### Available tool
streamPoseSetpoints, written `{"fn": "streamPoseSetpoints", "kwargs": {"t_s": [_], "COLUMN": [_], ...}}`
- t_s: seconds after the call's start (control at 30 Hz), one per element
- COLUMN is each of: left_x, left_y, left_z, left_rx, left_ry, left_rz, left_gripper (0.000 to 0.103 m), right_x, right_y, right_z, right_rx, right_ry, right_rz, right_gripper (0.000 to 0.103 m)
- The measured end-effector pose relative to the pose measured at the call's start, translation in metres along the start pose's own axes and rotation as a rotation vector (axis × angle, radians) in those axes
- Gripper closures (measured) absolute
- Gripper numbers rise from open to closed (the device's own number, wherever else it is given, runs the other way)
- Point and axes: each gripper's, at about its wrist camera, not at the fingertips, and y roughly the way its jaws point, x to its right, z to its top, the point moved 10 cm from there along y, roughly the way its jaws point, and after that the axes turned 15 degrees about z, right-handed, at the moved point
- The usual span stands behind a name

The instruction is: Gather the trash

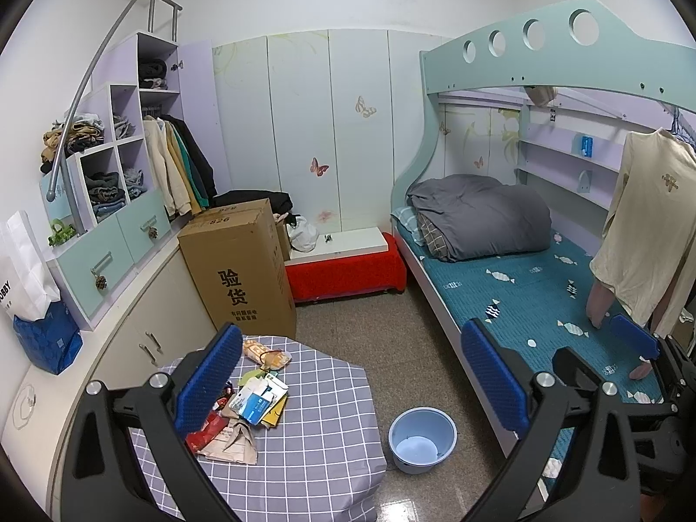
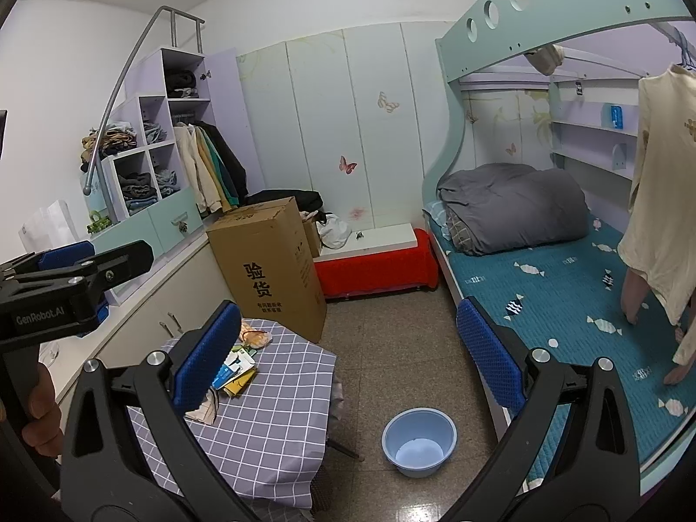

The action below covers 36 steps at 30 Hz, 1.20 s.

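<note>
A pile of trash (image 1: 245, 406) lies on a small table with a grey checked cloth (image 1: 322, 426): blue-and-white cartons, a red wrapper, crumpled brown paper and an orange snack bag (image 1: 266, 354). My left gripper (image 1: 352, 380) hangs open above the table's right side, with the pile beside its left finger. My right gripper (image 2: 346, 356) is open too, nothing between its blue pads, and the trash (image 2: 235, 369) shows by its left finger. An empty light-blue bucket (image 1: 422, 439) (image 2: 419, 441) stands on the floor right of the table.
A tall cardboard box (image 1: 241, 269) stands behind the table. A bunk bed with a teal mattress (image 1: 543, 304) runs along the right, with a cream shirt (image 1: 648, 235) hanging over it. Cabinets and shelves (image 1: 108, 235) line the left wall. A hand (image 2: 43, 413) holds the left gripper's handle.
</note>
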Motion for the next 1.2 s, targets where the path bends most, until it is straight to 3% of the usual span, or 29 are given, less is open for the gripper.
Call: {"fn": "streamPoseSetpoints", "kwargs": {"t_s": [0.67,1.2], "left_x": [0.024,0.000], "left_y": [0.017,0.076], "left_z": [-0.012,-0.020], "left_rx": [-0.064,-0.135], "left_ry": [-0.011,0.027], "left_rz": [0.032,0.021], "left_gripper": [0.004,0.004], "right_x": [0.023,0.011], "right_y": [0.009,0.068], "right_z": [-0.003,-0.009], "right_rx": [-0.045,-0.099], "right_ry": [0.006,0.047], "right_rz": [0.031,0.028], "right_gripper": [0.006,0.006]}}
